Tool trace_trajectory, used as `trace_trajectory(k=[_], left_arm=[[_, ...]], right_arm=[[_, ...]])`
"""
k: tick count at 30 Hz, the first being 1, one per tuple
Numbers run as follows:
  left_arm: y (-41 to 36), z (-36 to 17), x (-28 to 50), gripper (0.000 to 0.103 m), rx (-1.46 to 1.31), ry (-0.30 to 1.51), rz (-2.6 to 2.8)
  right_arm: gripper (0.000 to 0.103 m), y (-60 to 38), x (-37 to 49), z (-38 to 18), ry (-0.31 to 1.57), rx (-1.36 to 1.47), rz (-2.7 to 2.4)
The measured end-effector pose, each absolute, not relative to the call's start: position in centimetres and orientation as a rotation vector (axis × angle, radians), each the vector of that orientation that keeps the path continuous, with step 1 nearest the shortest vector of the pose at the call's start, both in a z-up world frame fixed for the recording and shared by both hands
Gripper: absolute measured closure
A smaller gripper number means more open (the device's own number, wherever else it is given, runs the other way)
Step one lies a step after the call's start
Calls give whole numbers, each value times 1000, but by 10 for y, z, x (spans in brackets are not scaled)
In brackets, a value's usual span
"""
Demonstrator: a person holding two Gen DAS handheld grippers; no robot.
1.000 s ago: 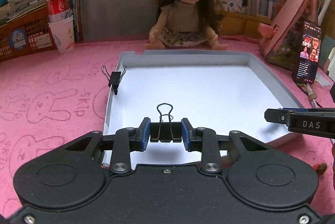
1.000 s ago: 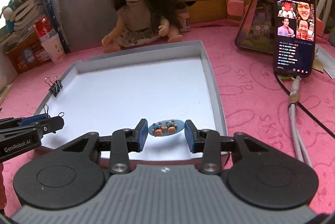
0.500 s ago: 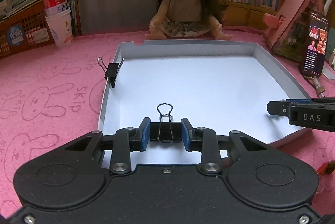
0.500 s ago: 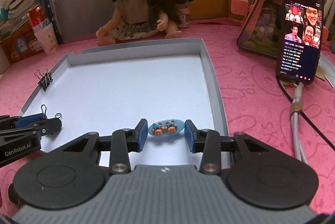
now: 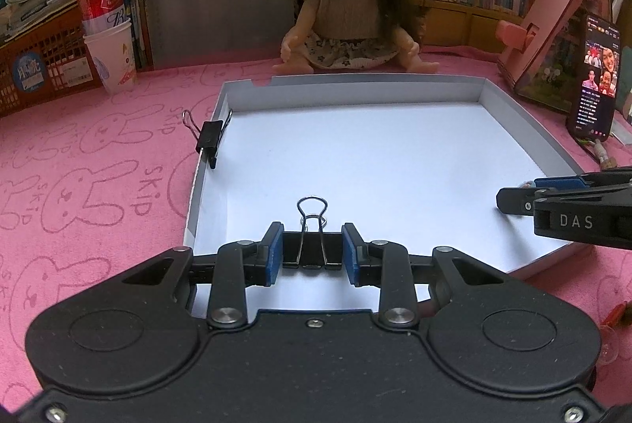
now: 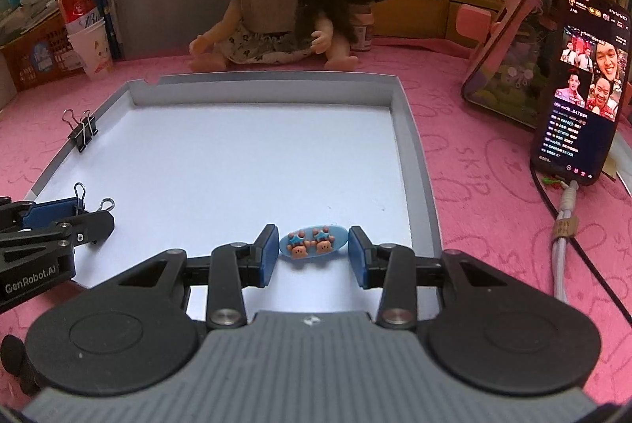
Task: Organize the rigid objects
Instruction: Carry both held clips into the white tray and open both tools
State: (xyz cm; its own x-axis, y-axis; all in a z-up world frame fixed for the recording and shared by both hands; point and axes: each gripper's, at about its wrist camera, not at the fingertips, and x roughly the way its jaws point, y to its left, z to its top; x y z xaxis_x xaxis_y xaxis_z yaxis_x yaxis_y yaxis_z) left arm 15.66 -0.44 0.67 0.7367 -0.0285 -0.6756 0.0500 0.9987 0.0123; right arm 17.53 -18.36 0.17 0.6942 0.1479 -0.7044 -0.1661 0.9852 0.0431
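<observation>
We have the left hand-held gripper [image 5: 312, 251] clamped on the stiff, light body of a binder clip [image 5: 312, 249] above the tray [image 5: 525, 115]. The right hand-held gripper [image 6: 312, 257] pinches a small, hard, slippery hair clip [image 6: 314, 240] by its 2 ends, over the tray's near edge.

My view is evenly lit and fairly sharp, daylight brightening the white tray [image 5: 395, 154] floor with a bluish cast. Edges bow under fisheye, corners go dark, shadows stay soft.
</observation>
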Motion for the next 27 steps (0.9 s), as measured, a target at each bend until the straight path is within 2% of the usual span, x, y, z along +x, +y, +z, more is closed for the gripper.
trace_trajectory(k=[3,4,6,17,22,24,27], left_arm=[[-4,7,156,73,33,741,-44],[-4,8,156,72,33,740,-45],[-4,9,155,65,33,735,-46],[-8,27,136,45,52,679,-73],[-9,33,124,37,58,666,-91],[-9,36,118,28,61,658,-96],[-9,39,110,25,60,646,-105]], right_arm=[[55,-184,175,2,787,-13,181],[47,-185,176,3,787,-3,183],[44,-187,175,5,781,11,188],[24,-192,161,17,718,32,203],[19,-197,151,22,693,49,213],[18,-198,147,23,686,54,216],[16,-202,140,26,672,59,216]])
